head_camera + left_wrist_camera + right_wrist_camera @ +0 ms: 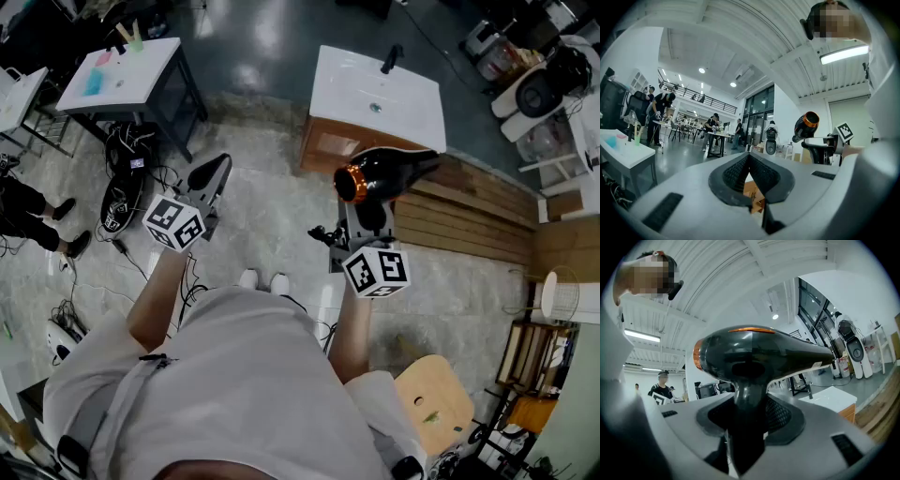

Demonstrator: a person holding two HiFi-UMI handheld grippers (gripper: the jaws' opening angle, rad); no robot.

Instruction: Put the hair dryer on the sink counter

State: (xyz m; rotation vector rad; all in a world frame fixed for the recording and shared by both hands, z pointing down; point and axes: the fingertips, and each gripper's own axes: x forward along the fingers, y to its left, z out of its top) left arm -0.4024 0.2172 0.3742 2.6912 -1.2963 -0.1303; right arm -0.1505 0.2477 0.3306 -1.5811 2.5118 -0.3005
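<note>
Hair dryer (380,176), black with an orange ring, stands handle-down in my right gripper (367,214), jaws clamped on its handle. Just ahead, across speckled floor (272,187), stands the white sink counter (342,89) on a wooden cabinet (323,145). My left gripper (211,178), well apart, is closed and empty.

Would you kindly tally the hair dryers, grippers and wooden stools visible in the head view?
Hair dryer: 1
Grippers: 2, left gripper and right gripper
Stool: 1
Total: 4
</note>
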